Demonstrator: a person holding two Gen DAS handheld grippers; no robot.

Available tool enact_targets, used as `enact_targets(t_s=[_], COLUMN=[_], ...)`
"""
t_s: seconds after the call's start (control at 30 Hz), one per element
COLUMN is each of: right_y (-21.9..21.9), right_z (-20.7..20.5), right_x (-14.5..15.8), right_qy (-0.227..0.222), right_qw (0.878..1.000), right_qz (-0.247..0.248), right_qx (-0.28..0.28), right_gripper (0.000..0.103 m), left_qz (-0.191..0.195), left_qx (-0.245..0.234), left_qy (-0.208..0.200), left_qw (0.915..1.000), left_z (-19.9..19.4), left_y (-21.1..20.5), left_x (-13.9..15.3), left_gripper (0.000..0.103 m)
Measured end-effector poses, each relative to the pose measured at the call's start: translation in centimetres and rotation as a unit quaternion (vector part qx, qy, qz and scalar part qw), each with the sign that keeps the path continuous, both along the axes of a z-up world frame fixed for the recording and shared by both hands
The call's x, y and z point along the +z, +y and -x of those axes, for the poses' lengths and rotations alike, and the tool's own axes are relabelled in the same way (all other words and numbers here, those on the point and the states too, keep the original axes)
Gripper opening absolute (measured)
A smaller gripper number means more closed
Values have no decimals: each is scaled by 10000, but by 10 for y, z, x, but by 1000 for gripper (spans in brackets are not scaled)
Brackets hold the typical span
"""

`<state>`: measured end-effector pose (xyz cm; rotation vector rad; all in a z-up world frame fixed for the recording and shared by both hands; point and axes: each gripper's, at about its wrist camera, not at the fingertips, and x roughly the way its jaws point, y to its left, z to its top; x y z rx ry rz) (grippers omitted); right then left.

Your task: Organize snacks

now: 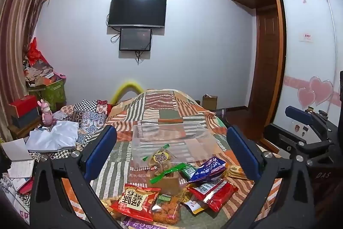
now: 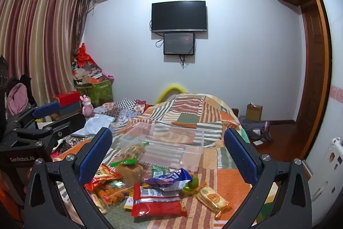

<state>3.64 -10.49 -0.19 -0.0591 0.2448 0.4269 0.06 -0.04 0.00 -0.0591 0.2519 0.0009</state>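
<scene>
Bedroom, pale wall with dark wall-mounted television (image 1: 137, 11); bed under striped patchwork quilt (image 1: 163, 108) serving as work surface.

Snack pile loose on quilt at near edge: red crinkled packet with barcode (image 2: 157, 200), blue-purple foil packet (image 2: 169, 179), orange-red packet with bold white characters (image 1: 134, 200), small pale wrapped biscuit (image 2: 212, 199) off to the right of the heap. Clear rectangular plastic bin (image 2: 171, 143) just beyond pile, open top, long axis running left to right across bed; one clear bag of round biscuits (image 2: 133, 150) leaning at its left end, whether inside or against wall unclear.

Left gripper (image 1: 171, 151) spread fully, nothing between blue pads. Right gripper (image 2: 168, 155) likewise spread wide, empty. Both hovering above pile, angled slightly down.

Judgement: nothing sorted yet. Pile lying directly ahead of and below both grippers, bin straight beyond. Red barcode packet nearest right gripper; orange-red packet nearest left.
</scene>
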Motion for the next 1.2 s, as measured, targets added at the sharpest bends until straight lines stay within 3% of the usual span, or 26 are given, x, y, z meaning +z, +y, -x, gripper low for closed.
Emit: enact_targets(t_s=[1.2], right_y=[-4], right_z=[2], right_x=[3], right_qy=[-35], right_qw=[9999], right_qz=[-110], right_qx=[61], right_gripper=[103], left_qz=[44], left_qx=[6], left_qy=[25], left_qw=[10000], left_z=[-2], left_y=[1], left_x=[-3], left_gripper=[103])
